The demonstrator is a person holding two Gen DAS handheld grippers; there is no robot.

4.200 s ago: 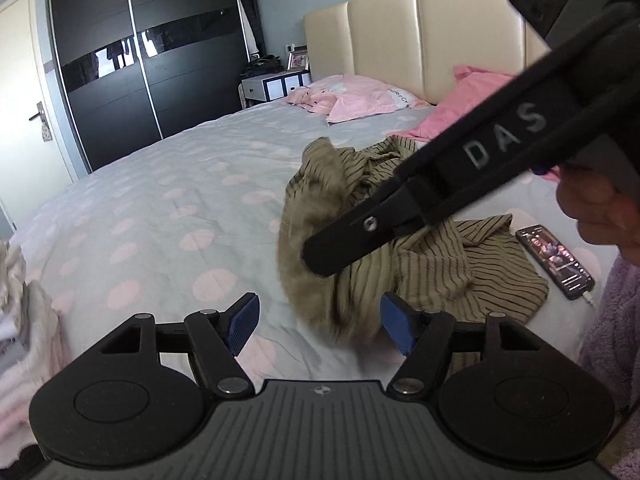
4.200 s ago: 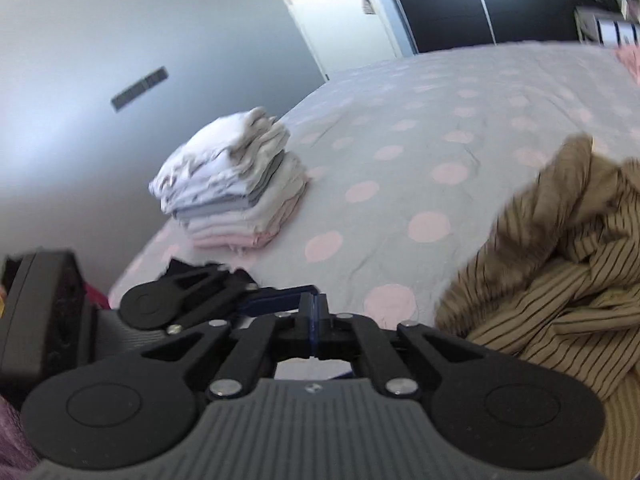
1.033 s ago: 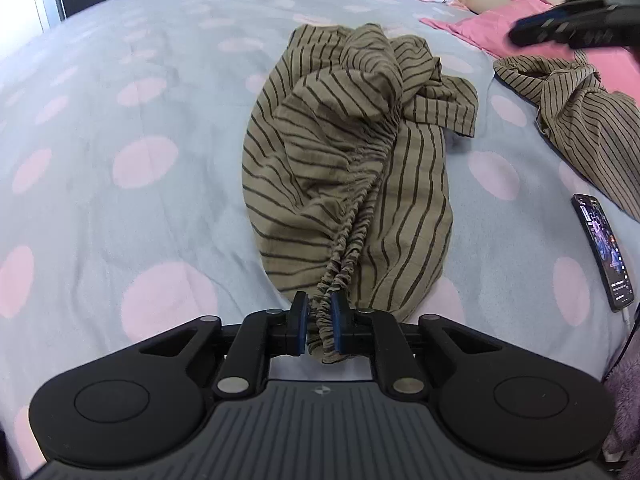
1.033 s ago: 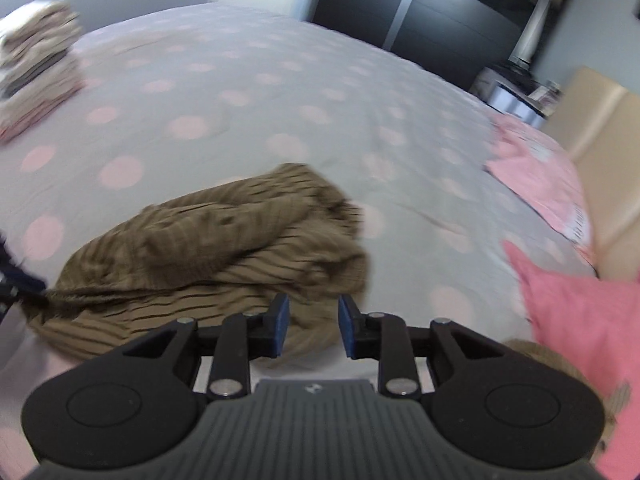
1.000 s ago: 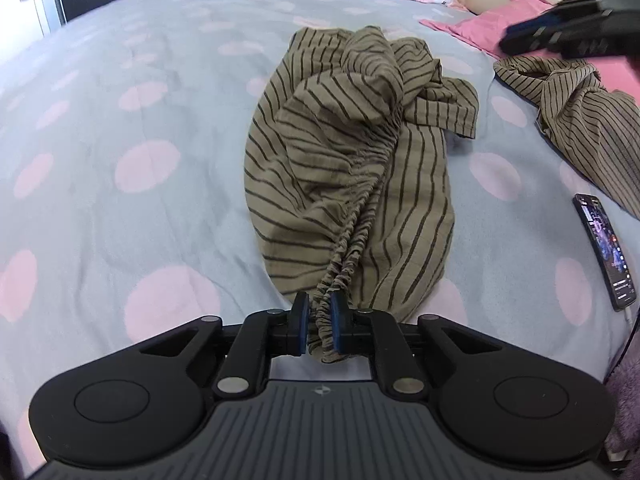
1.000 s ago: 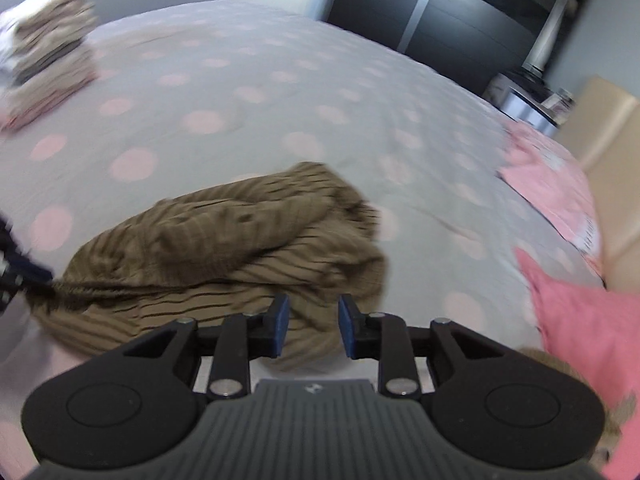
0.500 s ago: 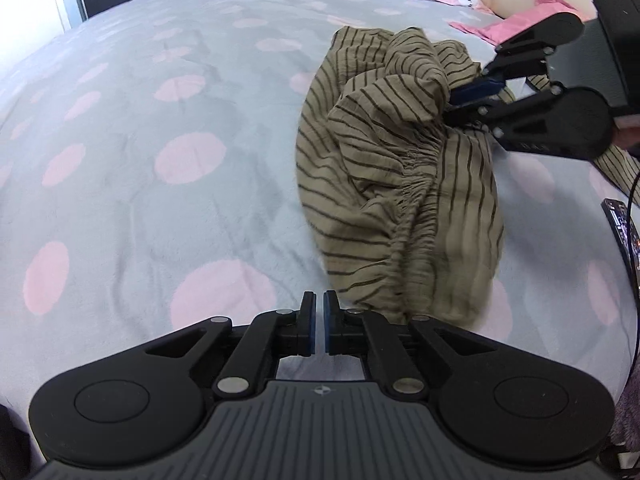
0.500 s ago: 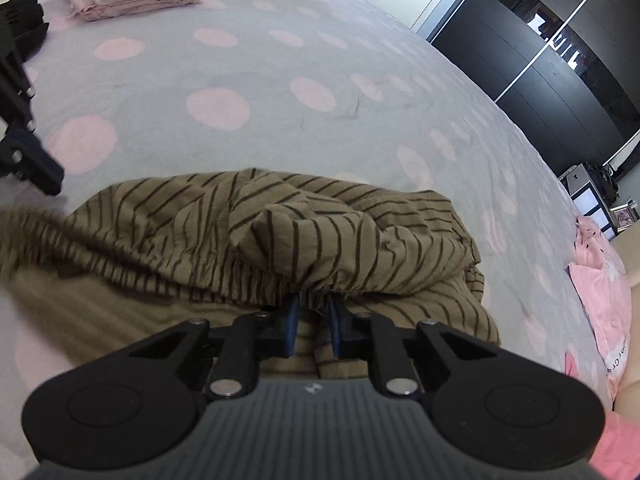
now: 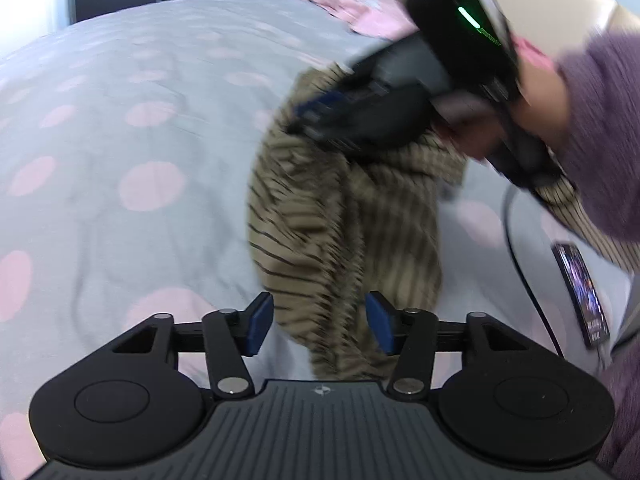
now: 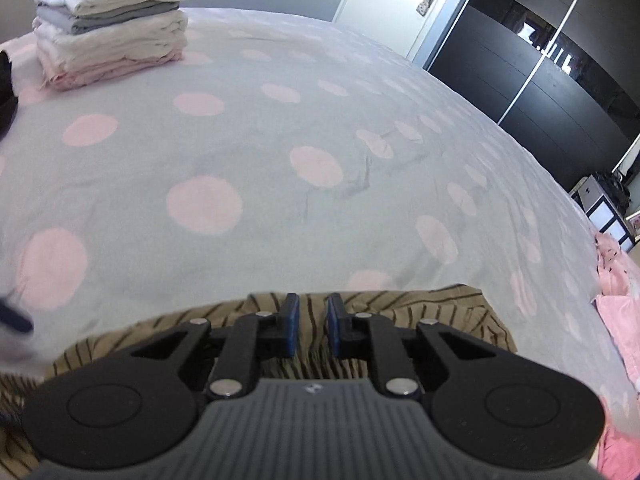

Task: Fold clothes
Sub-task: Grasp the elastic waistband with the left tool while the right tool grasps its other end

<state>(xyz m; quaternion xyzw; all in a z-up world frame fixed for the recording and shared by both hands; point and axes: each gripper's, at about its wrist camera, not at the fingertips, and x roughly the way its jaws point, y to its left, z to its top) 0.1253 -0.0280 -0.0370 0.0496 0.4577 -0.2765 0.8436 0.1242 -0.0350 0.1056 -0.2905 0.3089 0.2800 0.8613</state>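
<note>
We are watching the olive-brown, dark-striped crinkled garment hanging in a blurred bunch above the grey bed cover with pink dots. Its upper end is gathered at the right tool, and its lower end is dangling straight ahead of the left tool.

The left tool's blue pads are standing wide apart and gripping nothing. The garment's hem is falling into the gap between them, slightly toward the right pad.

In the right wrist view, the right tool is showing its pads drawn near each other with a narrow slit between. Striped cloth is sitting in and under that slit, so we are judging it pinched on the garment, though the contact itself is partly hidden.

The long axis is running up and down, from the right tool to the loose hem. The left tool is nearer that free end, so we are expecting the next grasp to fall to it.

A stack of folded pale clothes is sitting far off on the bed. A dark phone is lying to the right of the garment.
</note>
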